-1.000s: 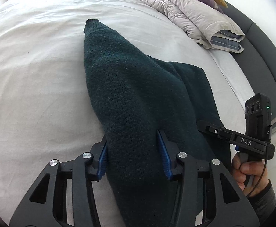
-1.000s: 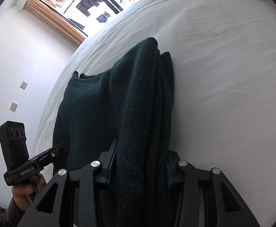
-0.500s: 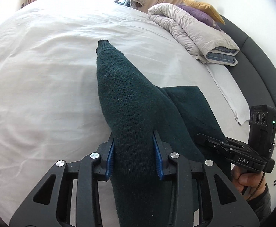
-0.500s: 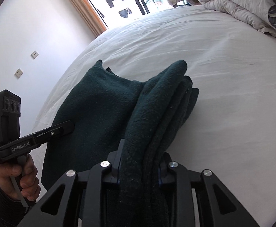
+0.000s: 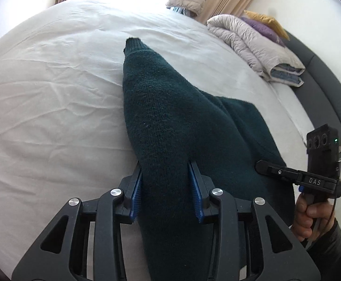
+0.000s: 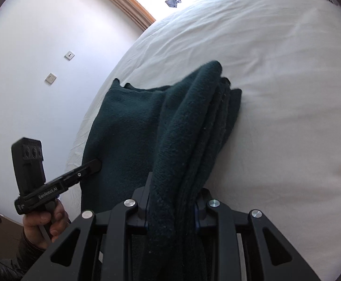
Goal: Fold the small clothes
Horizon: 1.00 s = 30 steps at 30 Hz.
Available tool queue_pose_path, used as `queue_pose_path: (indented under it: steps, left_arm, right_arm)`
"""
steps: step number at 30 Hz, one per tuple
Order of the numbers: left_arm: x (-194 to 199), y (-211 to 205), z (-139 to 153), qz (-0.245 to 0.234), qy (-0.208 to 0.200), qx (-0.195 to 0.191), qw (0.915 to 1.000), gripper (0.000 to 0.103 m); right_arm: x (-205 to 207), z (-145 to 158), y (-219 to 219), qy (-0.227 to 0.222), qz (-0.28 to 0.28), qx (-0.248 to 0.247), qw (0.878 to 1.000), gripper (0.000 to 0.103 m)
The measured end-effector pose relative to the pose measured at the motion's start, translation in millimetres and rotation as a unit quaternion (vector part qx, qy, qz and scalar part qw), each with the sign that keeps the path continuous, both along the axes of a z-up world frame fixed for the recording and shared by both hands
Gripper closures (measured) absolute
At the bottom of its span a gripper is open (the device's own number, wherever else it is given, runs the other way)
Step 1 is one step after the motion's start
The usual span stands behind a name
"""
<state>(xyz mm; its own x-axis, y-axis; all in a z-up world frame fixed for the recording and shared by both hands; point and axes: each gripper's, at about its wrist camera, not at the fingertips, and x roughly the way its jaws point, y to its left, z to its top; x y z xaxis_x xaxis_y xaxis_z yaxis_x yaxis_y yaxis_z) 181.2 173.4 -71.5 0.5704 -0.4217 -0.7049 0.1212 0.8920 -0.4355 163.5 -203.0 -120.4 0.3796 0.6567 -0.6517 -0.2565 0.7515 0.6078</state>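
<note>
A dark green knitted sweater (image 5: 161,107) lies partly on the white bed sheet (image 5: 53,105) and is lifted at the near edge. One sleeve stretches away to its cuff (image 5: 133,43). My left gripper (image 5: 165,166) has its blue pads (image 5: 136,189) on the bunched sleeve end; its jaws are opening slightly, but the fabric still fills the gap. In the right wrist view the sweater (image 6: 123,128) hangs in thick folds from my right gripper (image 6: 174,187), which is shut on the bundle. The flat body of the garment spreads between the two grippers.
A folded beige duvet with purple and yellow pillows (image 5: 259,44) lies at the head of the bed by a grey headboard (image 5: 329,89). A wall with sockets (image 6: 51,77) and a window border the bed's far side. A hand (image 5: 308,213) holds the right gripper.
Both grippers have travelled sideways across the bed with the sweater held between them. The jaws have narrowed on the fabric, and the window and wall have swung further into view.
</note>
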Motion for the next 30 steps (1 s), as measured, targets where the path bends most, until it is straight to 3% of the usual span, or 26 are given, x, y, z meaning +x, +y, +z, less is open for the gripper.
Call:
queue_pose_path:
  steps: [2, 5, 7, 9, 12, 14, 17, 20, 22, 24, 27, 30]
  left_arm:
    - [3.8, 0.6, -7.6, 0.007, 0.003, -0.024, 0.9997, 0.059]
    - [1.9, 2.0, -9.1, 0.01, 0.004, -0.022, 0.9997, 0.051]
    - [-2.0, 6.7, -2.5, 0.02, 0.009, -0.017, 0.9996, 0.051]
    - [-8.9, 1.6, 18.0, 0.046, -0.008, 0.025, 0.9986, 0.051]
    - [-28.7, -4.6, 67.5, 0.073, -0.084, 0.086, 0.99, 0.051]
    - [-21.7, -18.0, 81.7, 0.047, -0.103, 0.097, 0.9889, 0.051]
    - [4.3, -42.9, 77.1, 0.006, -0.099, 0.128, 0.9869, 0.051]
    - [37.5, -58.4, 47.6, -0.005, -0.041, 0.159, 0.9864, 0.051]
    - [54.6, -56.9, 29.3, 0.003, -0.026, 0.175, 0.9843, 0.046]
    - [65.2, -45.2, 15.0, 0.009, -0.02, 0.153, 0.988, 0.04]
    - [72.5, -47.1, 4.2, 0.008, -0.026, 0.151, 0.9882, 0.035]
    - [73.9, -53.9, -2.8, 0.009, -0.042, 0.168, 0.9849, 0.033]
  right_arm:
    - [-2.7, -11.7, -9.3, -0.001, -0.003, 0.032, 0.999, 0.073]
    - [-7.4, -16.1, -17.8, 0.001, -0.012, 0.054, 0.998, 0.07]
    - [-9.0, -10.5, -22.6, 0.005, -0.025, 0.048, 0.999, 0.059]
    - [-11.5, 2.4, -36.2, 0.002, -0.054, 0.041, 0.998, 0.053]
    - [-20.3, 27.0, -50.4, -0.033, -0.079, 0.051, 0.995, 0.052]
    - [-17.2, 43.8, -48.9, -0.048, -0.055, 0.096, 0.993, 0.07]
    - [-4.1, 61.6, -24.2, -0.065, 0.009, 0.148, 0.987, 0.075]
    - [28.1, 44.0, 8.0, -0.023, 0.05, 0.141, 0.988, 0.076]
    - [54.5, 15.7, 15.2, 0.022, 0.032, 0.112, 0.993, 0.077]
    - [74.3, -8.0, 8.4, 0.044, 0.007, 0.114, 0.992, 0.103]
    - [84.9, -33.3, -11.9, 0.065, -0.018, 0.185, 0.98, 0.103]
    - [81.9, -37.3, -19.3, 0.042, -0.016, 0.187, 0.981, 0.103]
